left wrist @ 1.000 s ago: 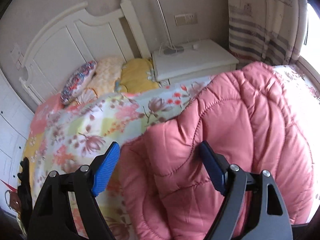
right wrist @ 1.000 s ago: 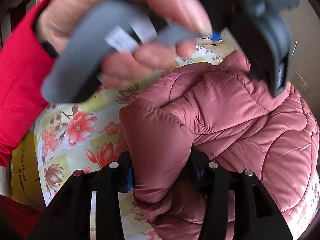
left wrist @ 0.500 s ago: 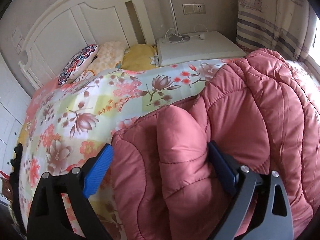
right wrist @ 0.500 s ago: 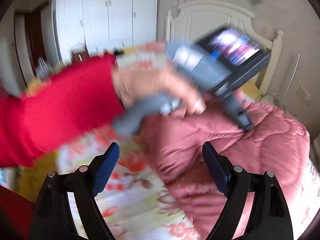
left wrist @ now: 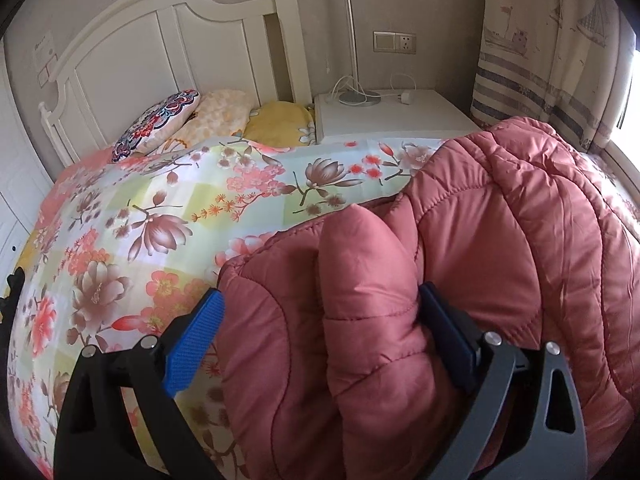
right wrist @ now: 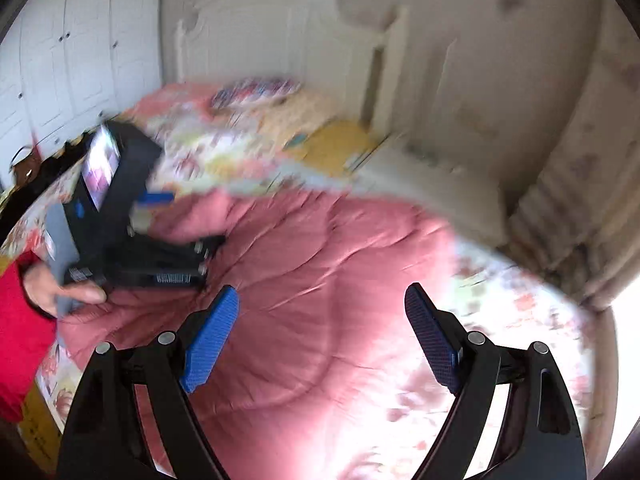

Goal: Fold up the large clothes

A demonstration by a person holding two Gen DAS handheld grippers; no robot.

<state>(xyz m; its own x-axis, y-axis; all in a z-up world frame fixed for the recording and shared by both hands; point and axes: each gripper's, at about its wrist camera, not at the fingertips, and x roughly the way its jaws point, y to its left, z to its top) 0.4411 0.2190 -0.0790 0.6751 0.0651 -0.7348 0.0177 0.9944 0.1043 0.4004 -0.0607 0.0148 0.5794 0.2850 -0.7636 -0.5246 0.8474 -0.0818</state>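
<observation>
Pink padded coat [left wrist: 460,248] lies bunched on the bed [left wrist: 168,208]. Left gripper [left wrist: 320,336] straddles 1 fold, jaws wide; right gripper [right wrist: 320,336] spread, empty. Risk: puffy fold springs open once released.

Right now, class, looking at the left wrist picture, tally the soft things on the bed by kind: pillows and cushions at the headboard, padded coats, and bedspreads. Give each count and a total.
Pillows and cushions: 3 (patterned cushion, peach pillow, yellow pillow)
Padded coats: 1 (pink quilted coat)
Bedspreads: 1 (floral bedspread)
Total: 5
</observation>
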